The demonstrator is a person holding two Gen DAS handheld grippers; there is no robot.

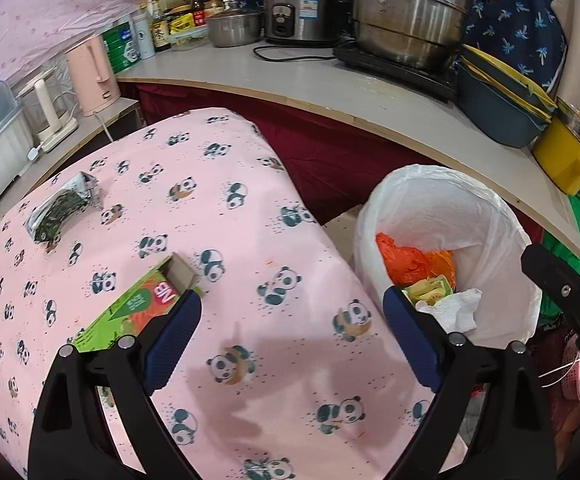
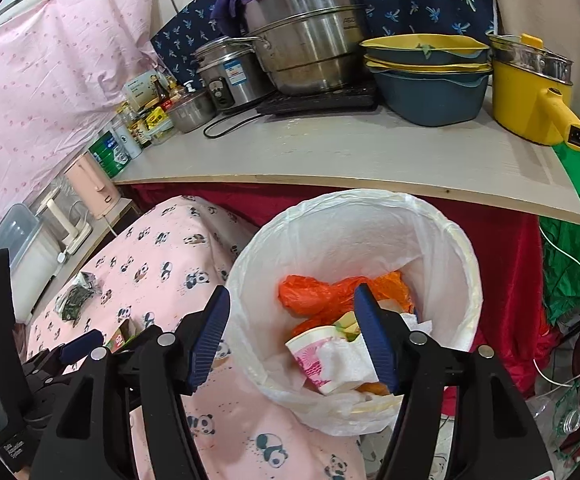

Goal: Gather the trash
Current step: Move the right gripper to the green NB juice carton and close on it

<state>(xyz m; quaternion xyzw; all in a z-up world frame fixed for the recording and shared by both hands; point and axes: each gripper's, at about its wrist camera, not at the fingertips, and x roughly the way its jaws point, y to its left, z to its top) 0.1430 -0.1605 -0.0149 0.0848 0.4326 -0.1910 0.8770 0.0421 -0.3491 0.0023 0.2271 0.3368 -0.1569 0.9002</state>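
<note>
Both grippers' fingers [image 1: 178, 332] spread, empty.

Matt pink cotton-like cloth [image 1: 250, 208] printed with pandas lies soft and faintly creased beneath the left gripper [image 1: 292, 308], whose ribbed blue rubbery pads [image 1: 174, 344] sit on glossy black plastic arms. Beside its left jaw rests a printed cardboard box [image 1: 138, 304], lightly sheened; farther ahead, a crinkled foil wrapper [image 1: 64, 208]. Below the right gripper [image 2: 290, 312], a thin, translucent white plastic liner [image 2: 442, 248] holds crumpled orange plastic film [image 2: 314, 296] and soft white tissue [image 2: 346, 360].
</note>
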